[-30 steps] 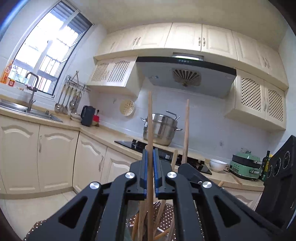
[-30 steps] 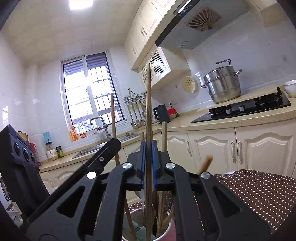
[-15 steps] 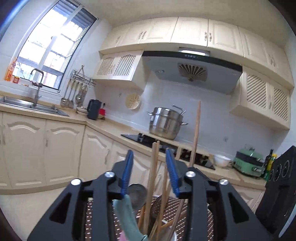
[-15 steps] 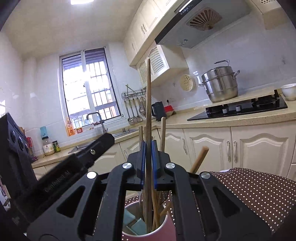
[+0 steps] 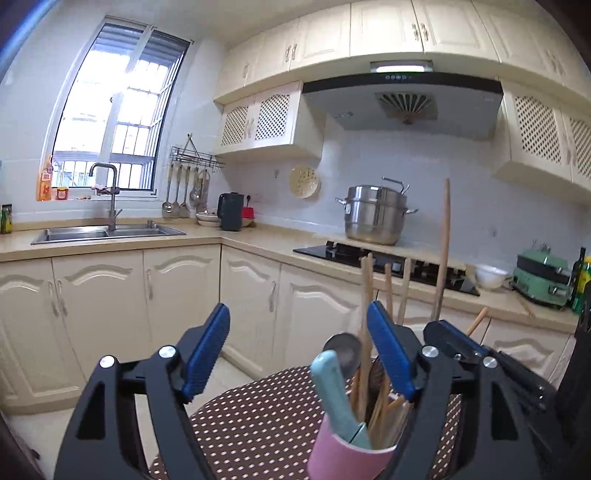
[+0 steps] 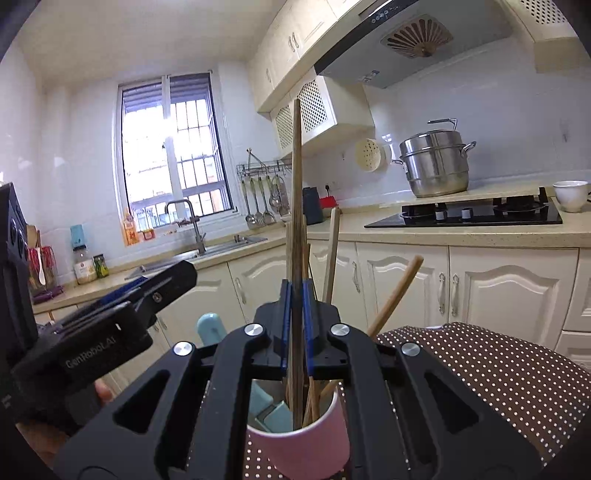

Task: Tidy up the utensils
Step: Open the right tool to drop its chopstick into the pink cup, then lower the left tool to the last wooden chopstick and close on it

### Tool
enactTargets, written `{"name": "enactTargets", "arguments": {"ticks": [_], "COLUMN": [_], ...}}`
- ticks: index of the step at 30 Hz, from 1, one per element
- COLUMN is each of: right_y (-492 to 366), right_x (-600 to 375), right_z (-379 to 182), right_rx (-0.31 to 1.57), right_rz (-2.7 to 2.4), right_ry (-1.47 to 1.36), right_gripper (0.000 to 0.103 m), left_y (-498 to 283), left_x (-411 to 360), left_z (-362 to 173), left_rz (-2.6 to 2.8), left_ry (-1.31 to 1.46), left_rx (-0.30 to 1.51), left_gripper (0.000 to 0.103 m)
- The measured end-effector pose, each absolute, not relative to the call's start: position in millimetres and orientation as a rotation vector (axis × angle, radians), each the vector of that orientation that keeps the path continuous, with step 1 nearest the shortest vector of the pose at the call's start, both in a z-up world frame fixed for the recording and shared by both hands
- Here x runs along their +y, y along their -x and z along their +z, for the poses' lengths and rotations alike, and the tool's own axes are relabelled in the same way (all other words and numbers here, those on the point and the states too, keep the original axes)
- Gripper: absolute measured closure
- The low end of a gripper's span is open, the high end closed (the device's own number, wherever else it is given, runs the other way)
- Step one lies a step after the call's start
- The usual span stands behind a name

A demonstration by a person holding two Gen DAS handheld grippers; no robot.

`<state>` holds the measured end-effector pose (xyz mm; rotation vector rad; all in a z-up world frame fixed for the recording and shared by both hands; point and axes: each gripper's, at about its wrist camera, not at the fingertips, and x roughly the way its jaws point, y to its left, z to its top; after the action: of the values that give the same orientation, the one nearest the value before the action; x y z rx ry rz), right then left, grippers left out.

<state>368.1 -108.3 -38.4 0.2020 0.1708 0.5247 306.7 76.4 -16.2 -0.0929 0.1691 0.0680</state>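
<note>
1. Left hand-held gripper (image 5: 297, 352) now stands wide apart and empty beside the pink cup (image 5: 347, 456); a second ago it pinched a wooden chopstick, so that one is delivered
2. Right hand-held gripper (image 6: 296, 325) stays clamped on a dark chopstick (image 6: 296, 206), upright with its tip inside the cup; release is next, I'd judge
3. Cup sits on the dotted surface (image 5: 258, 413)

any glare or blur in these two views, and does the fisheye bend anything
Left wrist: window blown out white, cabinets bow along the top edge. Right wrist: window also overexposed, the left gripper near the lens is slightly blurred; pink cup and held chopstick stay sharp.
</note>
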Motion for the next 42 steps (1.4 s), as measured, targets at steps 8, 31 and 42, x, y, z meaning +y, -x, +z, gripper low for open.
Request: {"name": "enactTargets", "arguments": {"ticks": [8, 31, 42], "right_y": [-358.3, -320.4, -276.6], "right_x": [-101.8, -103.2, -112.1], "right_z": [-43.6, -31.9, -21.2], "right_rx": [0.217, 0.285, 0.274], "right_rz": [0.508, 0.479, 0.48], "right_ry": [-0.163, -0.139, -0.15], "right_gripper": [0.096, 0.095, 0.068], "left_y": [-293.2, -236.7, -203.0], "left_x": [84.3, 97.3, 92.1], "left_z": [-17.1, -3.4, 2.5], "left_rz": [0.097, 0.126, 0.113], "left_ry": [0.048, 0.016, 0.016], "left_rx": [0.221, 0.244, 0.247], "left_gripper": [0.028, 0.025, 0.024]}}
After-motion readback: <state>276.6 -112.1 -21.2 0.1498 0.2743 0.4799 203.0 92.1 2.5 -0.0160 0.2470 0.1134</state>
